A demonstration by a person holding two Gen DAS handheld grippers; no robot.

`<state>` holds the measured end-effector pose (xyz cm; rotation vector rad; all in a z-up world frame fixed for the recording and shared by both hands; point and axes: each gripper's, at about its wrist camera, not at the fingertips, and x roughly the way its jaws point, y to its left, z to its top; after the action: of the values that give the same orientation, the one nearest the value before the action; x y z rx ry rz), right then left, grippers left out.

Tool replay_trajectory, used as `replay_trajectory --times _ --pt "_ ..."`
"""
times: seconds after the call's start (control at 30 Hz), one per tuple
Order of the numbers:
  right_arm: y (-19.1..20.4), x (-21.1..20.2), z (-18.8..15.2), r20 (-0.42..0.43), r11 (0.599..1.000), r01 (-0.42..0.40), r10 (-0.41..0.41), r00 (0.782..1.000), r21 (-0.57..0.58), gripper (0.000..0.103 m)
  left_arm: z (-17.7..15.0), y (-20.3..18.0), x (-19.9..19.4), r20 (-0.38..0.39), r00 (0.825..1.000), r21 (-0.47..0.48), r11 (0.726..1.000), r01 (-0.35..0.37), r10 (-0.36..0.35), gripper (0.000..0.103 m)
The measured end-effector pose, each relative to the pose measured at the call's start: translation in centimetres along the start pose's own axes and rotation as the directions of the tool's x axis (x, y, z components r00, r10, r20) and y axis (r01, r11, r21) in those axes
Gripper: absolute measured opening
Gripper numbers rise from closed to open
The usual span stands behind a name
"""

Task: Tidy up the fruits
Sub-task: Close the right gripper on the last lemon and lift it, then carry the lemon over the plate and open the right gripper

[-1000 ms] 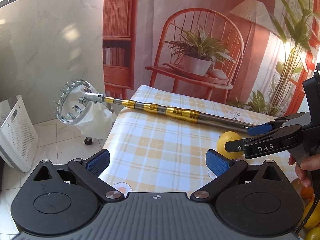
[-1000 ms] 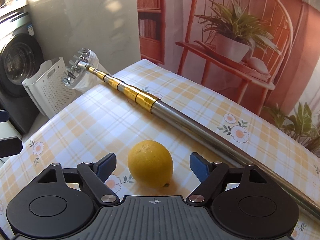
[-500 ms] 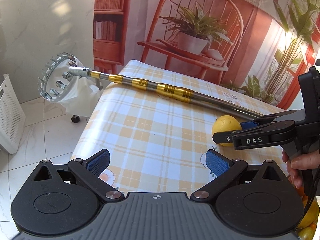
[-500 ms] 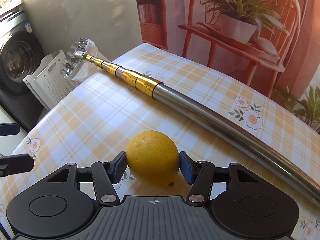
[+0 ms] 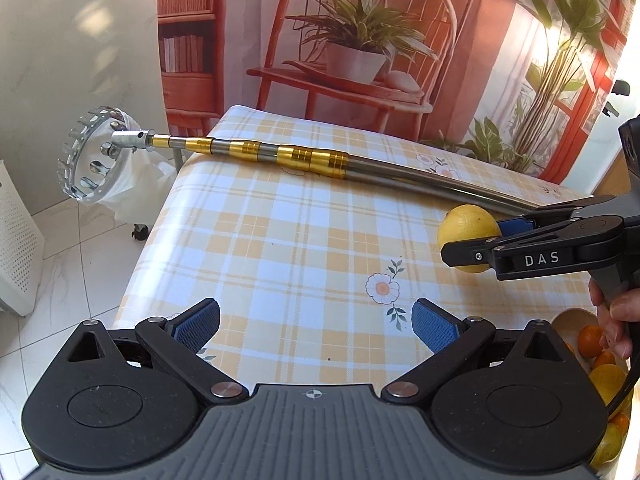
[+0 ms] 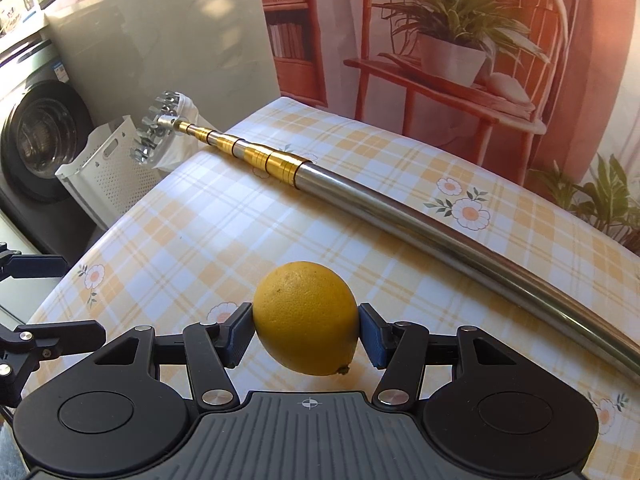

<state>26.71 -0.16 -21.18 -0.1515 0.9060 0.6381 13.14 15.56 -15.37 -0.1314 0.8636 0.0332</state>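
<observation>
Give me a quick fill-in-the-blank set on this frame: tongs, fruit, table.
1. The right tongs are shut on a yellow ____.
2. The left tongs are ____ and hold nothing.
3. A telescopic pole with ____-coloured collars lies across the checked tablecloth.
4. In the left wrist view, more fruit sits in a bowl at the ____ right edge.

Missing words: lemon; open; gold; lower
</observation>
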Motion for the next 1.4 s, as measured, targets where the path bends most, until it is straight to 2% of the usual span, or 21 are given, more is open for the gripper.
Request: replay_trajectory --times 0.23,0.6,0.83,1.0,1.2,1.4 --pt "-0.4 -4.1 -1.4 0.032 0.999 -0.003 0.002 0.999 0.036 0.052 0.0 -1.2 -1.5 -0.005 1.0 0.02 1.0 0.019 -0.019 0.103" --pt "-0.9 -10.9 -4.0 0.1 0.995 -0.061 0.053 0.994 0.074 0.052 -0.4 -3.8 -4.5 0.022 0.999 0.037 0.999 0.032 -0.033 0.103" --pt "-2.5 -13.2 -6.7 0.111 0.995 -0.044 0.034 0.993 0.093 0.052 -0.7 -6.5 -5.3 0.03 0.997 0.061 0.995 0.076 -0.078 0.103" --pt "-4.3 -13.8 -8.9 0.091 0.994 -0.01 0.0 0.996 0.107 0.052 -1.2 -8.6 -4.5 0.011 0.995 0.09 0.991 0.098 -0.099 0.103" --pt "-5.3 -12.6 -11.5 0.05 0.997 0.034 -0.037 0.998 0.07 0.052 -2.1 -10.3 -3.4 -0.019 0.993 0.098 0.988 0.121 -0.12 0.103" --pt "-6.0 -11.3 -12.9 0.025 0.996 0.046 -0.048 0.999 0.079 0.052 -2.5 -11.7 -2.4 -0.043 0.993 0.13 0.985 0.113 -0.108 0.103"
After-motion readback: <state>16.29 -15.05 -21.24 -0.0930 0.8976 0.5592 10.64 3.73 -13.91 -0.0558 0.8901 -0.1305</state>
